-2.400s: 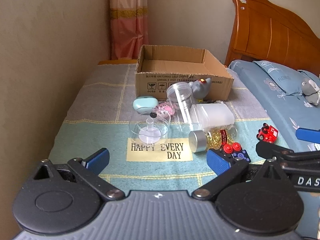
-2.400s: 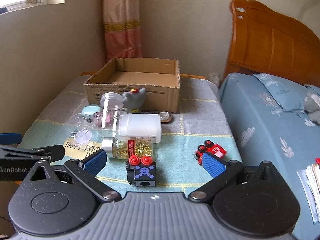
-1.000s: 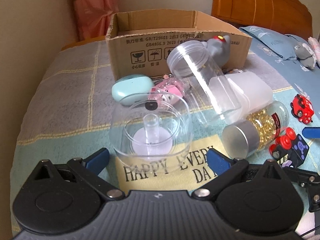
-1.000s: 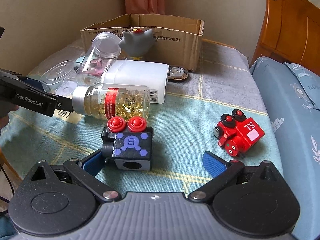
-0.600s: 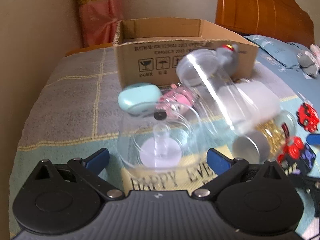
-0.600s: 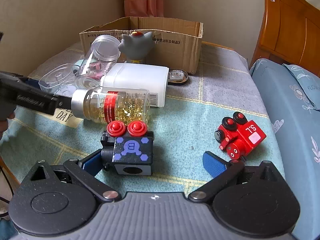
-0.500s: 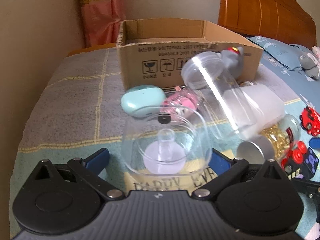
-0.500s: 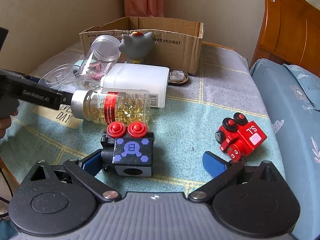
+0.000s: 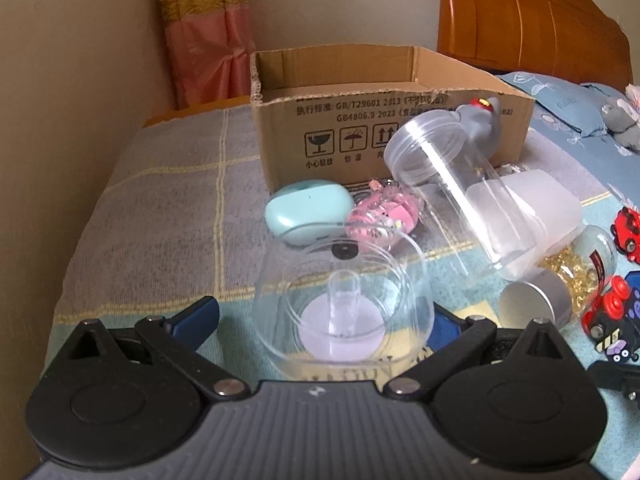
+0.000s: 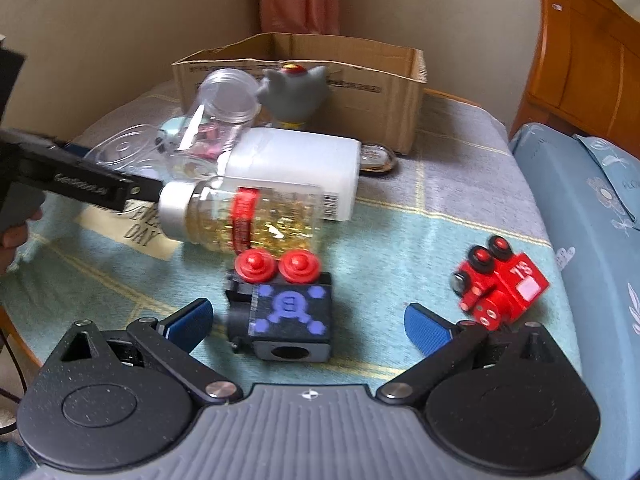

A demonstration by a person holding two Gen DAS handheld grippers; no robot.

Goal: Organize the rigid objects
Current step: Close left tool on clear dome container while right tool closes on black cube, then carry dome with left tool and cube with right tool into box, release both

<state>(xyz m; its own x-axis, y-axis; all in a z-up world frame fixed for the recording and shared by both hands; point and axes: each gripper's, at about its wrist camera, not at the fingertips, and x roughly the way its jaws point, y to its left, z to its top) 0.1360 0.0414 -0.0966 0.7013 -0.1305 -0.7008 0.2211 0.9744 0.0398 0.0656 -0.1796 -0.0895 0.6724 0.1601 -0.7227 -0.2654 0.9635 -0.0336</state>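
While level, left tool (image 9: 324, 320) straddles dome (image 9: 342, 304) (unclamped)

The right gripper (image 10: 306, 318) (fingers spread wide) flanks a black toy block (image 10: 290, 320); red train (image 10: 500, 284) sits beside.

Your left gripper's (image 9: 326, 318) right finger sits behind the clear dome (image 9: 342, 308), so contact there is unreadable. The dome covers most of the printed patch. The black block (image 9: 618, 326) is cut by the left view's edge. The red train (image 10: 498, 286) is motion-blurred.
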